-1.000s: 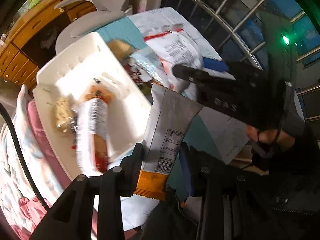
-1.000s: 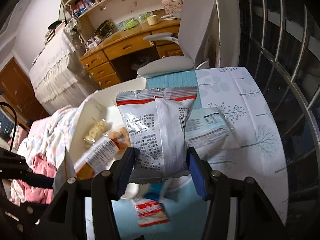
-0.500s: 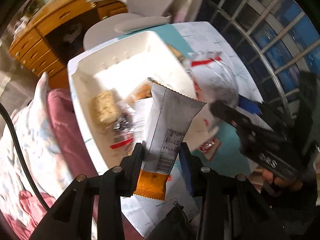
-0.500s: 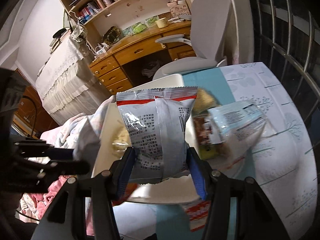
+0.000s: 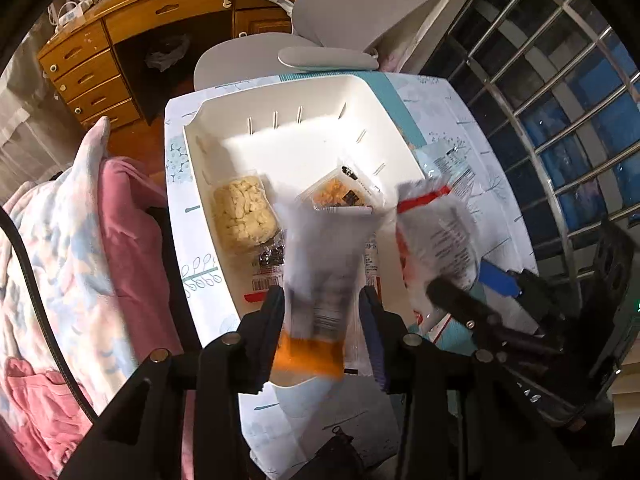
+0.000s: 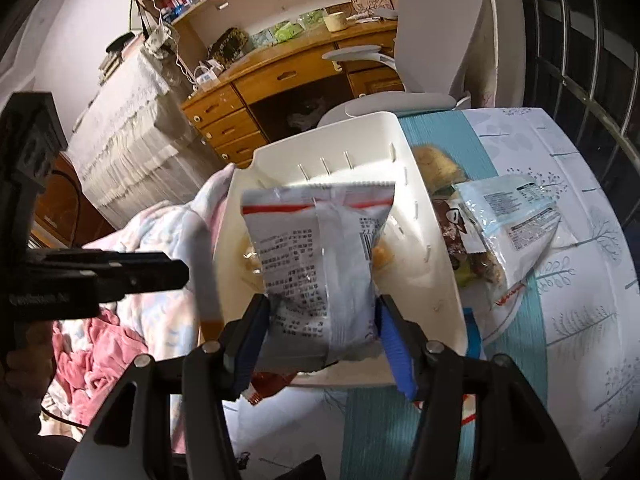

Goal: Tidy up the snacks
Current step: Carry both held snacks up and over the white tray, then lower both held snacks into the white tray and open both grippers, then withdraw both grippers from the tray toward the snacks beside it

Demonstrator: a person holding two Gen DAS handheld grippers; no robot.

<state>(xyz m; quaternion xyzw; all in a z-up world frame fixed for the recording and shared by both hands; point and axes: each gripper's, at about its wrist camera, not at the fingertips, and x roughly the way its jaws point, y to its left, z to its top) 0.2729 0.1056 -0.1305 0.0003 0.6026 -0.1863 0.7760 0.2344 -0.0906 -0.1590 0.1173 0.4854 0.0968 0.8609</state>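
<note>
- My left hand-held gripper [image 5: 322,320] is clamped on a white snack packet with an orange end [image 5: 320,280]. The packet stands upright between the fingers and is blurred in the left wrist view.
- That packet hangs over the near edge of the white bin [image 5: 240,112], which sits on the table [image 5: 460,120] toward its left edge.
- My right hand-held gripper [image 6: 322,330] is clamped on a silver bag with a red stripe [image 6: 316,256]. The printed back faces the camera and the serrated top edge is up.
- In the right wrist view, the silver bag is held above the bin's [image 6: 432,248] near end, and the bin interior shows behind it.
- In the left wrist view, the same silver bag [image 5: 436,240] shows just right of the orange-ended packet, with the right gripper's fingers [image 5: 460,304] below it.
- Inside the bin: a clear pack of pale puffed pieces [image 5: 242,212] against the left wall, an orange-filled pack with a black label [image 5: 340,192] nearer the middle, and a dark-and-red wrapper [image 5: 268,268] toward the near end.
- On the table, right of the bin: a pale blue packet [image 6: 516,216] lying label up, a brown-and-white wrapper [image 6: 456,228] just beside the bin wall, and a golden bread-like item [image 6: 436,168] toward the far edge.
- A small red packet [image 6: 268,384] lies on the table at the bin's near edge, partly under my right gripper.
- Left of the table: a pink and floral blanket [image 5: 72,248].
- Beyond the far edge: a grey office chair [image 6: 436,32] and a wooden desk [image 6: 280,76].
</note>
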